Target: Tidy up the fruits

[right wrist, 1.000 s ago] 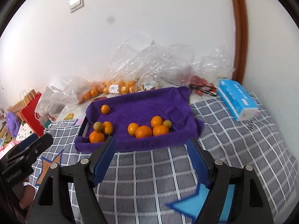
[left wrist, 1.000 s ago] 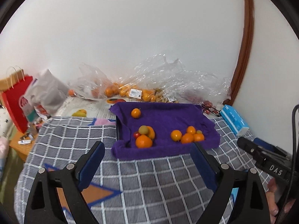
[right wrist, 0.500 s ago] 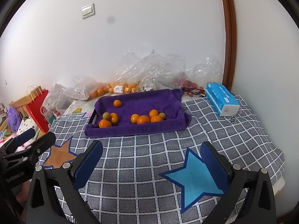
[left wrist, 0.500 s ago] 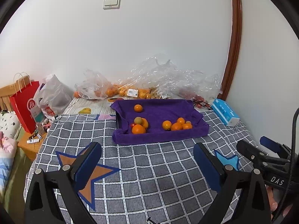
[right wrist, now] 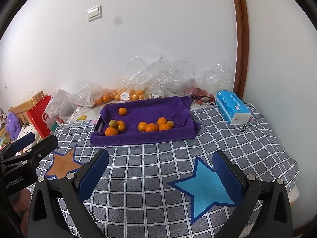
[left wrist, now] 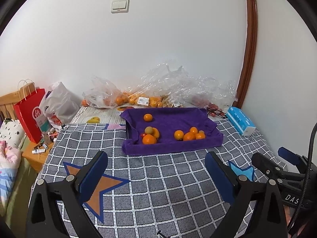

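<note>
On the checked bedcover, both empty grippers gape before loose oranges that could roll from the towel-lined tray.

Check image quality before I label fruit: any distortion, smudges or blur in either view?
Left wrist view: sharp, strong fisheye bending the door frame, black corners. Right wrist view: same curvature, a grey smudge on the wall, likely lens dirt; fruit in the tray stays clear.

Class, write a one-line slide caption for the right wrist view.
Open right gripper above a checked blanket, facing oranges on a purple towel-lined tray.
</note>
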Motion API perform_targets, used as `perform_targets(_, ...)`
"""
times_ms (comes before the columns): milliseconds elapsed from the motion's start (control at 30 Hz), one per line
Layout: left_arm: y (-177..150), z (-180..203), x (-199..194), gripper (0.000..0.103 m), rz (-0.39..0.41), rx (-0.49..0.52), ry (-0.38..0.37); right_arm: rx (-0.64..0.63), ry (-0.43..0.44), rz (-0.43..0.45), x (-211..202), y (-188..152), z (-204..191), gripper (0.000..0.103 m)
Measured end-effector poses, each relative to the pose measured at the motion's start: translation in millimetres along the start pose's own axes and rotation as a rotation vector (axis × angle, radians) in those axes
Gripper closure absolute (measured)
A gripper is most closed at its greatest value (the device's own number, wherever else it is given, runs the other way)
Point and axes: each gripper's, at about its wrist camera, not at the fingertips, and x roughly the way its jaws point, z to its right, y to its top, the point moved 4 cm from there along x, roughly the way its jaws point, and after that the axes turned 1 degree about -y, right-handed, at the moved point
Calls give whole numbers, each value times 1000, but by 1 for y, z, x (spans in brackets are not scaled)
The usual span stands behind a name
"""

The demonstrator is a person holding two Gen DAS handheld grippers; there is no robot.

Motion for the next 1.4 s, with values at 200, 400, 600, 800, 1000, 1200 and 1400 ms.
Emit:
perform_targets(200, 1, -2, -2, 4, 11, -7, 0, -1, -4, 1, -1, 0, 0, 0)
perform_targets(400, 2, -2, -3, 4, 20, 6, 24, -5, -6, 1, -1, 0, -1, 0)
perform_targets(600, 1, -2, -2, 4, 14, 2, 23, -6, -11, 3, -3, 1, -1, 0)
perform_targets(800, 0, -1, -2, 4, 11, 12, 28, 0, -11, 5, -3, 0, 0, 0)
perform_targets(1000, 1, -2, -3, 4, 11, 0, 28, -10, -11, 5, -4, 0, -3, 0)
perform_targets(1200, 1, -3, -3, 4, 10, 5, 31, -2, -10, 10, -4, 0, -2, 0)
perform_targets(1400, 2, -5, -3, 4, 11, -4, 30, -10, -12, 9, -3, 0, -3, 0)
